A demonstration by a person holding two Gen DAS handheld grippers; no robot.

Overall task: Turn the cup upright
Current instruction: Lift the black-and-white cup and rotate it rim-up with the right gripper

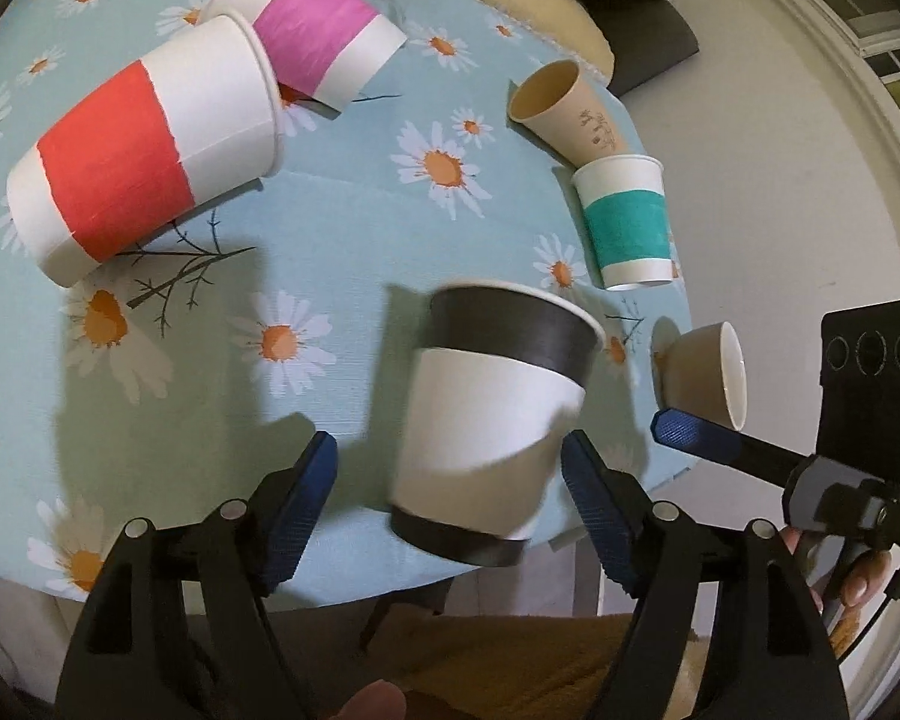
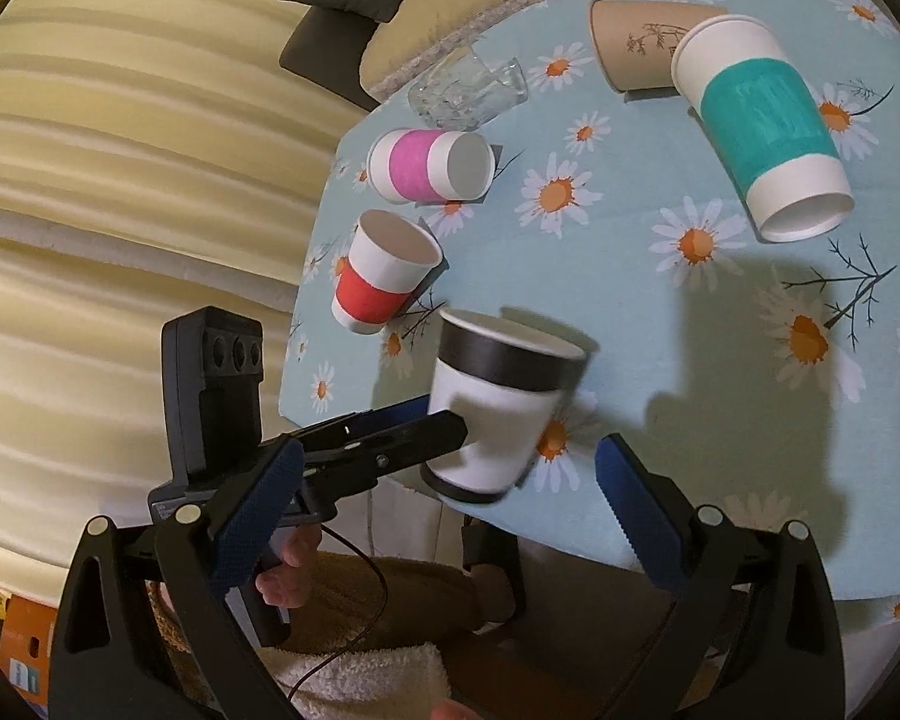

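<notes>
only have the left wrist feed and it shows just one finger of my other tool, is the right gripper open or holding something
observer: The right gripper is open, its jaws wide apart and clamping nothing.
operator: ok, top of my view is cut off, whats past the pink cup
observer: A clear glass lies on its side there, near the table's far edge.
</notes>
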